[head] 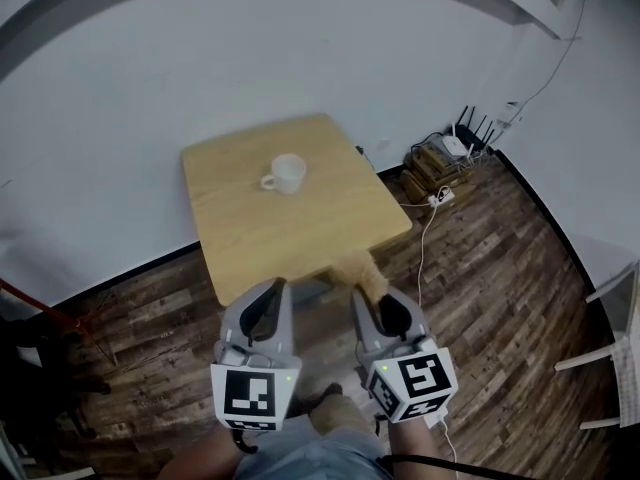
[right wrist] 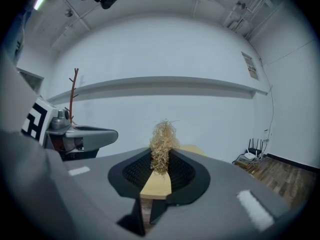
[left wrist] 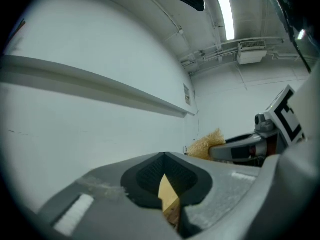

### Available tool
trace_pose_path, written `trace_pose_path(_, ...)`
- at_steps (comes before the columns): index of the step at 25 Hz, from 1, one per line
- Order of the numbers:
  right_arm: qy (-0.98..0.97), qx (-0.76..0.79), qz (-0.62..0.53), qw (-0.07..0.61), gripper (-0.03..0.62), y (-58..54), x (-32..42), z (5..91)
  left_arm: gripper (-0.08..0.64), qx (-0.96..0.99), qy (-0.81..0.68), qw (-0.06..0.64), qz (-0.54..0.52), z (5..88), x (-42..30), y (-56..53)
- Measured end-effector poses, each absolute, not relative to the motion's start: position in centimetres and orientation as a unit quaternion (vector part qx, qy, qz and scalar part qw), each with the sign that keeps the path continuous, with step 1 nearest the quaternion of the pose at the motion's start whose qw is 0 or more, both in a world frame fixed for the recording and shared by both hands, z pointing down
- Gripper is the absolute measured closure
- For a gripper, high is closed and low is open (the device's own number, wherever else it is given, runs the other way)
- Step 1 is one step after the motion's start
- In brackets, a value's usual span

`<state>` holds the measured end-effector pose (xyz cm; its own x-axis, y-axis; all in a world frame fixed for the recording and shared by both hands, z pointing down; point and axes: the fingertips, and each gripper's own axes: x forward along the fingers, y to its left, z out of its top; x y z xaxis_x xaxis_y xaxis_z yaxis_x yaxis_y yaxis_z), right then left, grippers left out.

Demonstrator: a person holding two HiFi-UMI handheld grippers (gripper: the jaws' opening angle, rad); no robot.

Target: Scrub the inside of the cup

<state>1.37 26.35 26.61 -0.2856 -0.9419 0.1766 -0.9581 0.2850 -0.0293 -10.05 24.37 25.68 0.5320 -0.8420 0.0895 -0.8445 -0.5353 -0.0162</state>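
cup is sitting upright, mouth up, on the far-middle part of the wooden table, handle pointing to the left in the head view. nothing is touching it. no other item is showing on the tabletop.

both grippers are hovering off the near edge of the table, well apart from the cup, side by side and pointing roughly level towards it.

right gripper is pinching a tuft of straw-coloured scrub fibre. jaws are nearly together on its lower part, w/ the bushy end sticking out past the tips (looks like loofah, can't say for sure).

left gripper is carrying nothing. jaws are closed together, only a sliver of table showing below the tips.

step in hand, as i'm reading it: approach, scrubbing not yet begun.

notes for doing it well:
- left jaws are needing to open before reaching the cup. taking the rim or handle side should be steadying it, since a light cup will prob skid or tip under scrubbing.
- right gripper should be tilting down so the tuft enters the mouth from above, not shoving the wall sideways.
- grip on the fibre is looking shallow, so pressing gently, else it may be slipping out.
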Motion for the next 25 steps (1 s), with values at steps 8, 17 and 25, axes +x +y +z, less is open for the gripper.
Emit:
trace_pose_path(8, -0.797, 0.594, 0.09, 0.064, 0.512, 23.4, 3.4, 28.4, 0.541, 0.871, -0.485, 0.039, 0.067, 27.7, -8.4, 21.3)
trace_pose_path(17, -0.821, 0.557, 0.109, 0.064, 0.512, 15.3, 4.9, 30.1, 0.541, 0.85, -0.515, 0.034, 0.106, 29.3, -7.4, 14.5)
trace_pose_path(25, -0.843, 0.524, 0.111, 0.051, 0.512, 7.7, 6.9, 29.2, 0.541, 0.826, -0.551, 0.021, 0.121, 27.8, -5.6, 8.2)
